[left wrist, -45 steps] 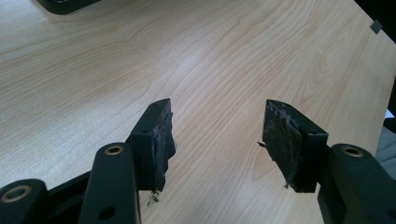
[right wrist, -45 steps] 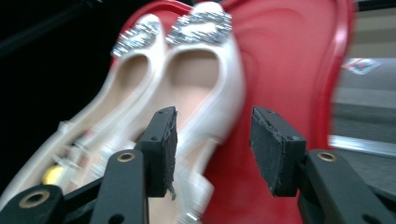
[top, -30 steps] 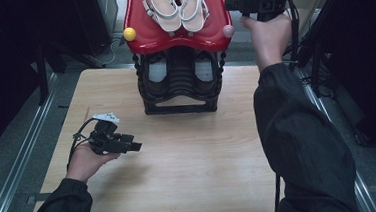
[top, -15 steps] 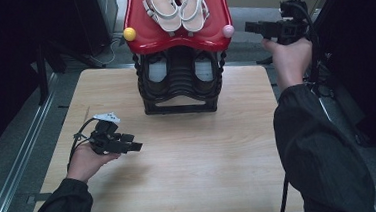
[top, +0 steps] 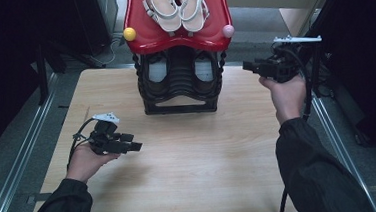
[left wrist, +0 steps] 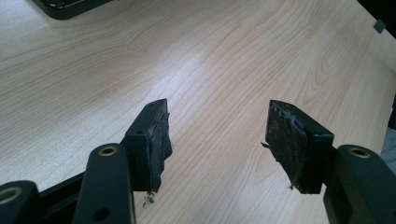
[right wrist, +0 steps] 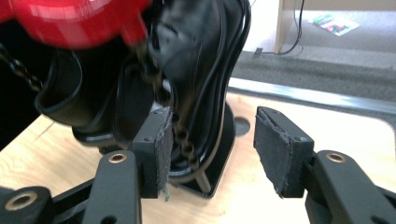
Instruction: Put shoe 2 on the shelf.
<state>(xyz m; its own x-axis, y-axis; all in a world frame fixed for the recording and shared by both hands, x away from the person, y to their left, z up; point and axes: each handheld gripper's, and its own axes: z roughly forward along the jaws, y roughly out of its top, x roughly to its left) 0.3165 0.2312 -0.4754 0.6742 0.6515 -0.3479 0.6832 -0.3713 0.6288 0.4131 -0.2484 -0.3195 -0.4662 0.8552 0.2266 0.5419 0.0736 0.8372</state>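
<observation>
**Both grippers empty beside the shoe rack**

A shoe rack (top: 178, 61) stands at the far middle of the table (top: 190, 166), with a red top shelf (top: 143, 31) over a black lower frame (top: 179, 94). A pair of white sandals (top: 174, 6) lies on the red shelf, side by side; their far ends are cut off by the top edge of the high view. In the dark lower tier two more shoes (top: 157, 70) sit in shadow, and only their pale insoles can be made out. A yellow knob (top: 129, 34) and a pink knob (top: 228, 31) cap the shelf's front corners.

The right gripper (top: 247, 65) hangs just right of the rack, level with its lower tier and pointing at it. Its jaws stand wide with nothing between the pads (right wrist: 282, 151), and they have just been opening. In the right gripper view the frame (right wrist: 196, 93) rises close ahead, blurred, with a beaded post (right wrist: 180, 135) in front of it and the red shelf (right wrist: 70, 23) smeared across the top. Whether the left pad touches that post cannot be told.

The left gripper (top: 137, 141) lies in the hand (top: 84, 161) low over the near left of the table, well apart from the rack. Its jaws are wide too, empty, above bare wood (left wrist: 210, 70). A dark corner (left wrist: 70, 7) at the top of that view is cut off.
</observation>
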